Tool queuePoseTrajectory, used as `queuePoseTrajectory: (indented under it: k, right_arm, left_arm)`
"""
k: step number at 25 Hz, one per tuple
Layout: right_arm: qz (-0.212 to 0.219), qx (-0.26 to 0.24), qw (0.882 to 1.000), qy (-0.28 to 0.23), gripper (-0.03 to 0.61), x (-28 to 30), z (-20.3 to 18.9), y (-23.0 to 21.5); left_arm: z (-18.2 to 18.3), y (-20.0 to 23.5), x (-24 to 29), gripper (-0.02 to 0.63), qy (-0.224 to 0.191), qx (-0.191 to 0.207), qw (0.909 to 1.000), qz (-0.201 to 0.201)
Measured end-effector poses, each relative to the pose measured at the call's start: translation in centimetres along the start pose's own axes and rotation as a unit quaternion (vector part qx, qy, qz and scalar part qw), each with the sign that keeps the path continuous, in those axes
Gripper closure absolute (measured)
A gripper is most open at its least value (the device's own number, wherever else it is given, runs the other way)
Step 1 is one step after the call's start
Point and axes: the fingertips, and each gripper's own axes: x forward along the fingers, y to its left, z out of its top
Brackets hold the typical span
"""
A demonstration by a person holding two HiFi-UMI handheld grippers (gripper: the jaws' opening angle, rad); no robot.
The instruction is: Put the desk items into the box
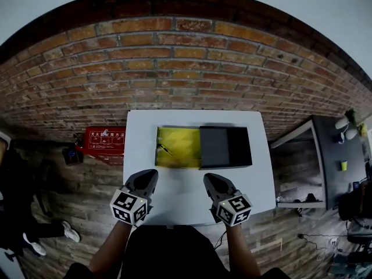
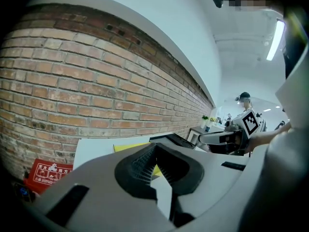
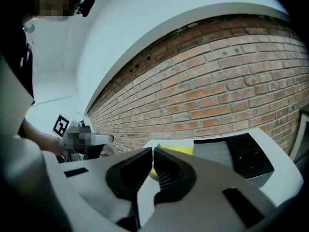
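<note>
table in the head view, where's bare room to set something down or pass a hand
Bare: the table's near strip, between the yellow mat and black box and the left gripper and right gripper; also margins left of the mat and right of the box. Crowded: the far middle, where mat and box abut.

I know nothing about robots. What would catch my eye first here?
The bright yellow pad on the white table stands out most, lying beside a dark box. Near the table's front edge are two grey grabbers, the left tongs and the right tongs, both shut and empty. A brick wall fills the background.
</note>
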Motion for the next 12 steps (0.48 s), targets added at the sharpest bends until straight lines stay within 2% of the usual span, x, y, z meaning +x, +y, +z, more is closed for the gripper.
queuePoseTrajectory:
  k: [5, 12]
  right_arm:
    - [-0.004, -0.034, 0.999, -0.021, 0.555, -2.1, 1.0, 0.3]
    - [-0.008, -0.038, 0.999, -0.030, 0.557, -2.9, 1.5, 0.0]
  left_arm:
    - [0.6, -0.3, -0.5, 0.600, -0.008, 0.004, 1.0000, 0.001]
    - [0.7, 0.0, -0.9, 0.600, -0.011, 0.002, 0.9999, 0.005]
